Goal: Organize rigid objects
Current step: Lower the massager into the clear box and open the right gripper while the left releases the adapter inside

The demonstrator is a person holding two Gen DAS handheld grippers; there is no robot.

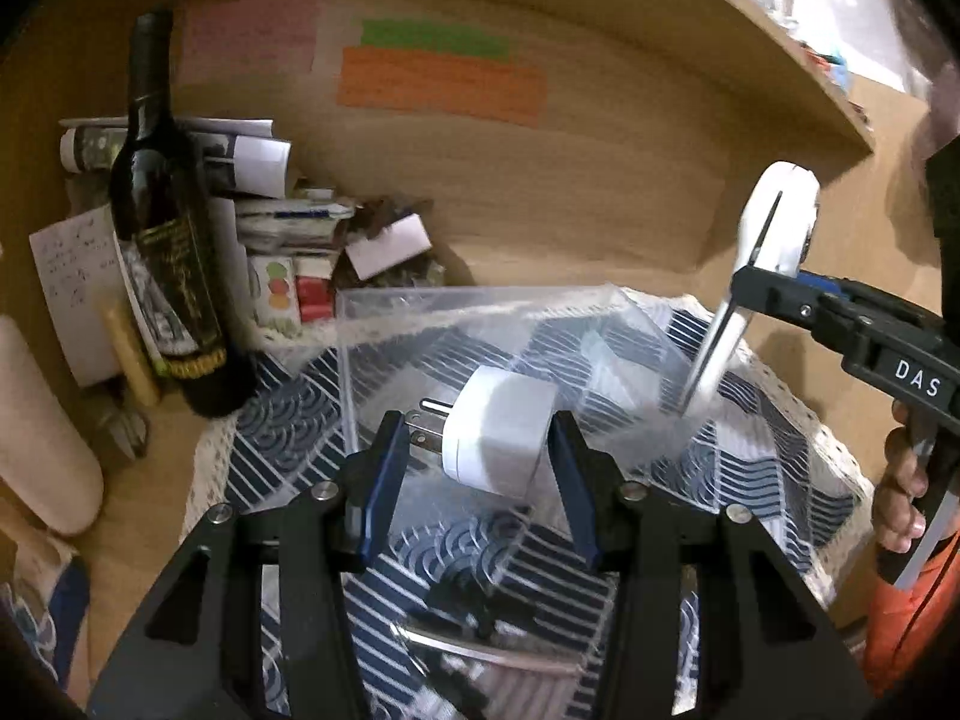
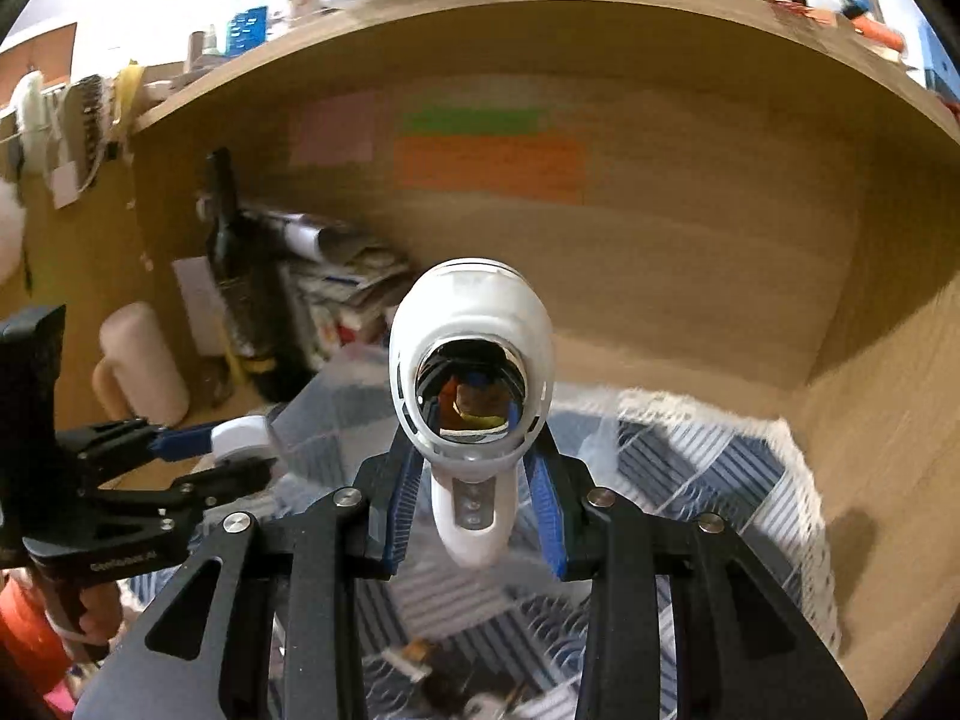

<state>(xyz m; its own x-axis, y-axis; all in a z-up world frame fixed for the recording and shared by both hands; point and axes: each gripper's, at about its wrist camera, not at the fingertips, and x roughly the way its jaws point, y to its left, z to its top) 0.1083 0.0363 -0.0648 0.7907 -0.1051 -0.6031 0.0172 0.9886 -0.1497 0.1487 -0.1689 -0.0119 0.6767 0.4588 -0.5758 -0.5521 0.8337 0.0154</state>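
Observation:
My left gripper point(image 1: 480, 450) is shut on a white plug adapter point(image 1: 498, 432) with its metal prongs pointing left, held over a clear plastic box point(image 1: 480, 312) on the blue patterned cloth. My right gripper point(image 2: 474, 480) is shut on a white handheld device with a round mirrored head point(image 2: 471, 384). In the left wrist view the same device point(image 1: 774, 228) stands tilted at the box's right edge, with its lower end inside the box. In the right wrist view the left gripper point(image 2: 240, 456) holds the adapter at the left.
A dark wine bottle point(image 1: 168, 228) stands at the left beside stacked papers and small boxes point(image 1: 288, 252). A cream cylinder point(image 1: 42, 420) lies far left. The wooden back wall carries green and orange notes point(image 1: 444, 84). A shelf edge point(image 1: 780, 48) curves overhead.

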